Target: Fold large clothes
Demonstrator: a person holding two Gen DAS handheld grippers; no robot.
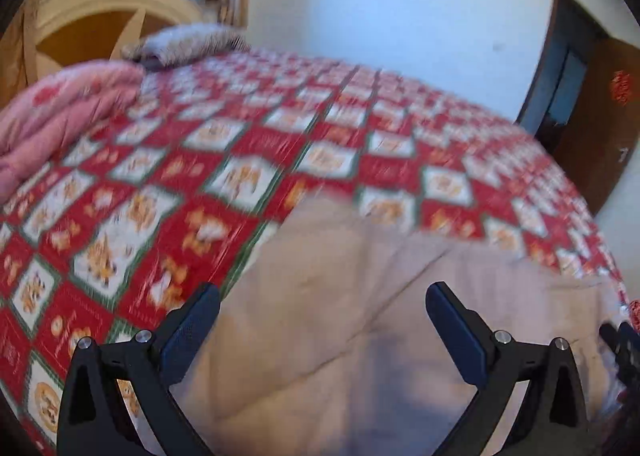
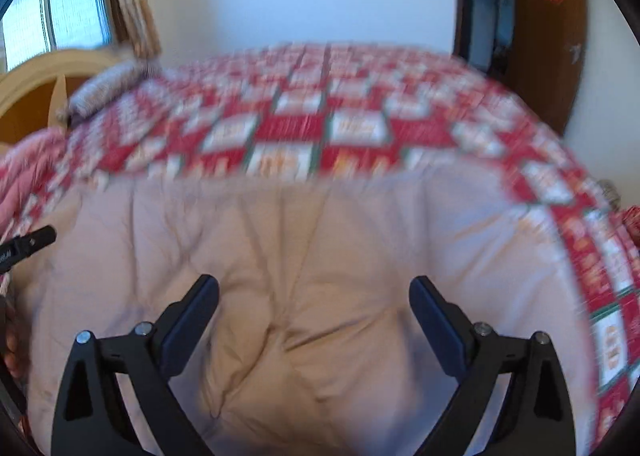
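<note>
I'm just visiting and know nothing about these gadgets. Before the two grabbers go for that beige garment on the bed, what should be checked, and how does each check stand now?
1. Left gripper open with nothing between its fingers: ok.
2. Right gripper open and holding nothing: ok.
3. Beige garment lies on the patterned bedspread below both grippers: ok.
4. Garment spread flat: not ok, creases run across its middle.
5. Which edge or corner to grasp: cannot tell, both views are blurred.
6. Pink quilt lies apart from the garment: ok.
</note>
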